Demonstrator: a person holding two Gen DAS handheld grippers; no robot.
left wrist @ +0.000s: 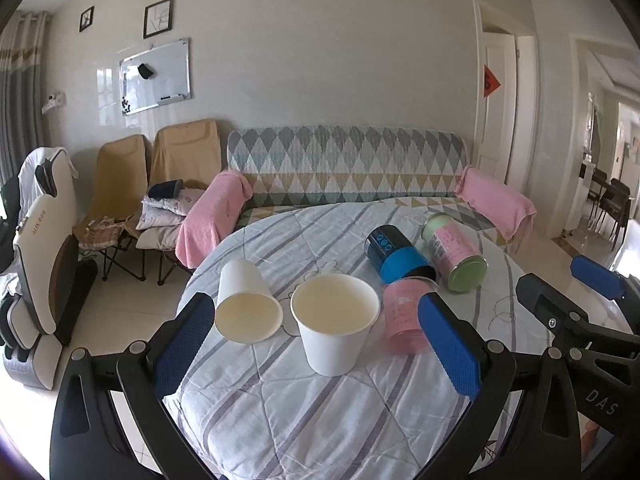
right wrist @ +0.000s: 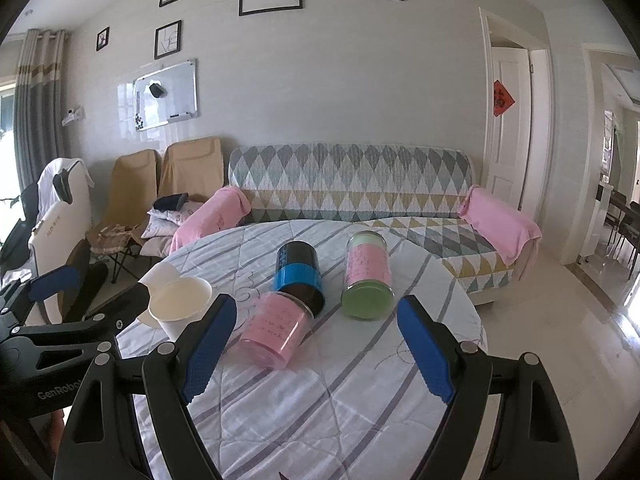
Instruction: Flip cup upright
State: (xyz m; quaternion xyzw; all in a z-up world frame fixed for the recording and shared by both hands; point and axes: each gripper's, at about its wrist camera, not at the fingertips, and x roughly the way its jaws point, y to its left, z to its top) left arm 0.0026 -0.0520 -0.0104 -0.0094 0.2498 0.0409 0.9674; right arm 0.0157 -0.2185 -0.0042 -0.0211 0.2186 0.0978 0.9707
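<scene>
On the round table with a striped cloth (left wrist: 320,408) a white paper cup (left wrist: 335,322) stands upright; it also shows in the right wrist view (right wrist: 181,307). A second white paper cup (left wrist: 245,304) lies on its side to its left, mouth toward me. A pink cup (right wrist: 276,330), a blue-banded dark cup (right wrist: 298,276) and a green-and-pink cup (right wrist: 368,280) lie on their sides. My left gripper (left wrist: 316,352) is open and empty, just before the upright cup. My right gripper (right wrist: 312,348) is open and empty, near the pink cup.
A patterned sofa (right wrist: 352,188) with pink towels on its arms stands behind the table. Folding chairs (left wrist: 160,176) and a massage chair (left wrist: 40,248) stand at the left. A doorway (right wrist: 512,128) is at the right. The table's edge drops to tiled floor on both sides.
</scene>
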